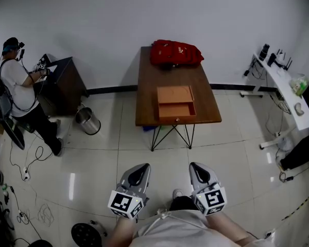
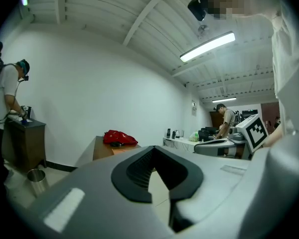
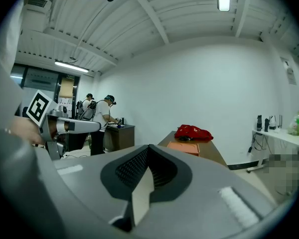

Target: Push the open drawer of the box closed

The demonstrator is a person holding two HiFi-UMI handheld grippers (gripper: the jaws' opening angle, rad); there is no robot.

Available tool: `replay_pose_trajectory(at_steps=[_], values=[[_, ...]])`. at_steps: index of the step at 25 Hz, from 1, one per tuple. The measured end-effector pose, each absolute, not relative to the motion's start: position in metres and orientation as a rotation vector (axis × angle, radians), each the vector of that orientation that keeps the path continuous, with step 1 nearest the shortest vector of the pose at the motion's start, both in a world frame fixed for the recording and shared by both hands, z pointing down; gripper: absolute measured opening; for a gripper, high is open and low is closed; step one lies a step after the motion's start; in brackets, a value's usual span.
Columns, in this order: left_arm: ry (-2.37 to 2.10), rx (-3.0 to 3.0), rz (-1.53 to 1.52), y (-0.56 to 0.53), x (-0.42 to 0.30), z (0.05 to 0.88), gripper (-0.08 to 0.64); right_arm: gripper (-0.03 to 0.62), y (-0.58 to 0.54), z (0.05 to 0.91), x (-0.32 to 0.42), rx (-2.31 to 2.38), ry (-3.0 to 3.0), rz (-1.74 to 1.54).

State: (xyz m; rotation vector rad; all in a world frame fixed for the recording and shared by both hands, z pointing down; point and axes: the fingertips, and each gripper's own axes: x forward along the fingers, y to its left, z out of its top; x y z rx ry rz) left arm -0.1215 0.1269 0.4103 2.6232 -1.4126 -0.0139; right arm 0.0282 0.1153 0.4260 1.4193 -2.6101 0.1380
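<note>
An orange box (image 1: 174, 93) sits on a brown table (image 1: 147, 86), its drawer (image 1: 176, 110) pulled out toward the table's near edge. Both grippers hang low by my body, well short of the table. My left gripper (image 1: 137, 175) and right gripper (image 1: 200, 173) each have their jaws together, with nothing held. The left gripper (image 2: 152, 148) shows in the left gripper view with the box (image 2: 120, 150) a small sliver far beyond its tips. The right gripper (image 3: 148, 147) shows in the right gripper view with the box (image 3: 183, 147) far ahead.
A red bag (image 1: 175, 53) lies at the table's far end, behind the box. At the left, a person (image 1: 20, 86) works at a dark cabinet (image 1: 62, 84), with a metal bin (image 1: 86, 121) beside it. A white desk (image 1: 286, 89) stands at the right. Cables trail over the floor at the left.
</note>
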Motion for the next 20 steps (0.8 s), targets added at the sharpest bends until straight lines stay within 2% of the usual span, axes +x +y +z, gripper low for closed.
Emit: replay_pose_trajectory(at_steps=[8,20], values=[[-1.366,2.610,0.047,0.071,-0.106,0.439,0.006,0.008,0.050,0.455,0.036,1.429,-2.588,0.210],[-1.406,2.595,0.068,-0.112,-0.078,0.434,0.006,0.008,-0.136,0.457,0.060,1.382,-2.616,0.311]])
